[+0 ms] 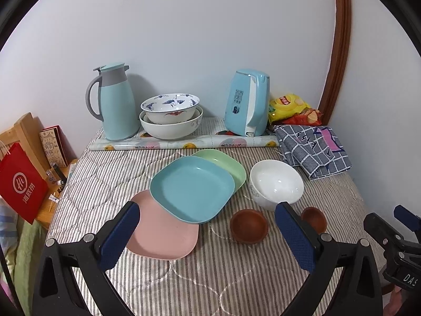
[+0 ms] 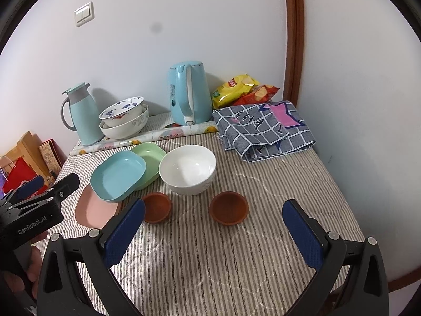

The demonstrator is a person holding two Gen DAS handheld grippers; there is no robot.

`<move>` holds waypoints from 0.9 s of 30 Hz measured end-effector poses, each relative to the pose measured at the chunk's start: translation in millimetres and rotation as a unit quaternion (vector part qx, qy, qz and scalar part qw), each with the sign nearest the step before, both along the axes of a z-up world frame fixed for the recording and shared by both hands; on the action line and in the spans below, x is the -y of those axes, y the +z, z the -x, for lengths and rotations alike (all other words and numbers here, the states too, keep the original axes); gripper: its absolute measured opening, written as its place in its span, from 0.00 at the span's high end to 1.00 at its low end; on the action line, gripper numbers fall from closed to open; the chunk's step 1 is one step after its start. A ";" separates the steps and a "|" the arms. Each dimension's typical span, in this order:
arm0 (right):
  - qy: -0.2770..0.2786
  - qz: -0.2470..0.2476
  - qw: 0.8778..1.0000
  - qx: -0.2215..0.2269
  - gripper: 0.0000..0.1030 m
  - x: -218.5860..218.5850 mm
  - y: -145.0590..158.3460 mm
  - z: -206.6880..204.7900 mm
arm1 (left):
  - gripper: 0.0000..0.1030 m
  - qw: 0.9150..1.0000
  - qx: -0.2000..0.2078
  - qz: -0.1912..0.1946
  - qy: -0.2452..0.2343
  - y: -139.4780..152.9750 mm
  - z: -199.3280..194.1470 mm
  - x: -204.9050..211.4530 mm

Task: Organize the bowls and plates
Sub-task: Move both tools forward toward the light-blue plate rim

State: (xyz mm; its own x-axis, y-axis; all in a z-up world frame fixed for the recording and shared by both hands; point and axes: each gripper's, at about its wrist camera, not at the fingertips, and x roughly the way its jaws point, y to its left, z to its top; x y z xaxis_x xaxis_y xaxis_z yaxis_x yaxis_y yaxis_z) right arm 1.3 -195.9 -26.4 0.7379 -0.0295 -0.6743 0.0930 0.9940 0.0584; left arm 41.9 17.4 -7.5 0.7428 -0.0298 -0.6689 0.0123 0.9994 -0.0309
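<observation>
Clearly, both grippers hang above the near part of a table covered with a striped quilt (image 2: 210,258), and neither holds anything. Farthest left, beside the table, stands a red paper bag (image 1: 22,184). At the back left of the table is a light blue thermos jug (image 1: 117,102), and just right of it two large porcelain bowls (image 1: 171,115) sit one inside the other.

The left gripper (image 1: 208,233) has its jaws spread wide and empty; its left finger covers one corner of the pink plate (image 1: 163,237). This pink plate lies flat on the quilt. The blue plate (image 1: 192,188) rests partly on the pink one and partly on the green plate (image 1: 231,167), which lies behind it, so the three overlap in a diagonal row. Right of the plates stands the white bowl (image 2: 188,169), upright and close to the green plate. In front of it are two small brown bowls: the left brown bowl (image 2: 156,206) near the pink plate, and the right brown bowl (image 2: 229,206) well apart from it.

The right gripper (image 2: 213,226) is also released, jaws wide, with the right brown bowl between its fingers in the view but farther away. At the back stands a blue electric kettle (image 2: 189,97), then yellow and red snack bags (image 2: 244,89), and a folded checked cloth (image 2: 263,129) at the right.
</observation>
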 end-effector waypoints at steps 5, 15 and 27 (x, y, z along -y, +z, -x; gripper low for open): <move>0.014 0.005 1.000 -0.013 0.02 -7.5 -10.0 -17.6 | 0.00 1.000 -0.011 -0.008 0.003 -9.7 -15.1 -1.8; 0.049 0.015 0.998 -0.028 0.08 -26.4 -30.8 -61.0 | 0.01 0.999 -0.034 -0.014 0.031 -34.4 -45.2 -23.4; 0.106 0.006 0.993 -0.047 0.20 -58.5 -57.0 -114.2 | 0.04 0.996 -0.041 -0.026 0.070 -57.8 -82.0 -56.7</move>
